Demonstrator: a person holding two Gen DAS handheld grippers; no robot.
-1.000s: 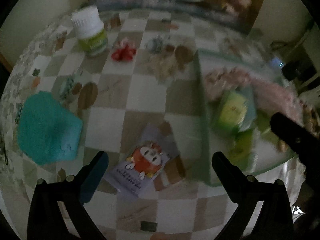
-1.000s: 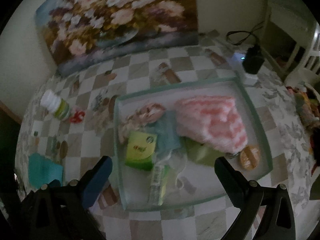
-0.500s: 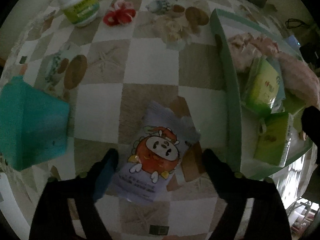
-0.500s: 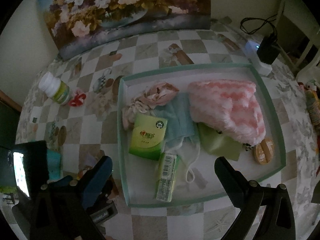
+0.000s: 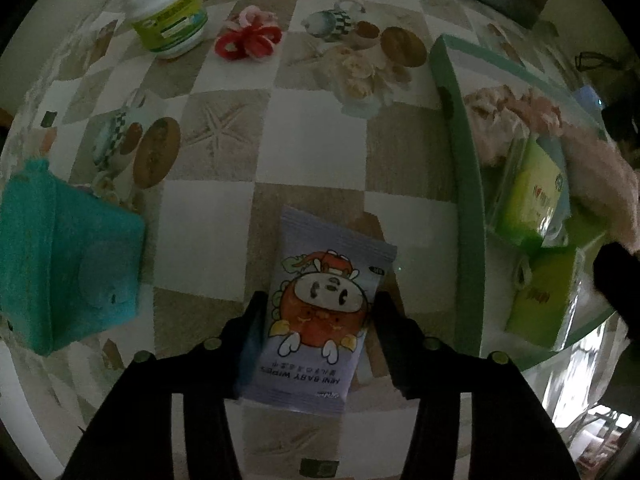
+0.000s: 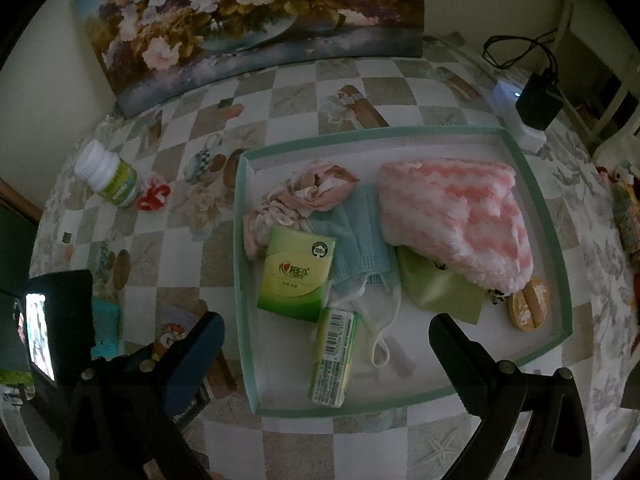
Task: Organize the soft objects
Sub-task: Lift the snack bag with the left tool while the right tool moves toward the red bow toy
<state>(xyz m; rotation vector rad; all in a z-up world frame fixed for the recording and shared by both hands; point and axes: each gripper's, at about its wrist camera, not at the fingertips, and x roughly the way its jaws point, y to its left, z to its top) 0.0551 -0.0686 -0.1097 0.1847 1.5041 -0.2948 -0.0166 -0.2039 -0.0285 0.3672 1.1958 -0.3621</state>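
A lilac baby-wipes packet (image 5: 320,304) with a cartoon tomato lies flat on the checked tablecloth, left of the tray. My left gripper (image 5: 320,308) points straight down over it with its jaws closing. The packet sits between the fingers (image 5: 256,320), which reach its long edges without bending it. A teal cloth (image 5: 68,264) lies at the left and a red scrunchie (image 5: 248,40) farther back. My right gripper (image 6: 326,322) hangs open above the tray (image 6: 240,260), which holds a pink fluffy item (image 6: 452,216), a blue mask (image 6: 360,240) and green tissue packs (image 6: 296,272).
A white-capped green bottle (image 5: 164,12) stands at the back left beside the scrunchie. A flower painting (image 6: 248,20) leans on the wall behind the table. A charger and cable (image 6: 536,100) sit beyond the tray's far right corner. A round orange item (image 6: 528,304) lies in the tray.
My left gripper came down over the wipes packet and its jaws narrowed from wide apart to the packet's edges. It entered the right wrist view at lower left. The right gripper barely moved.
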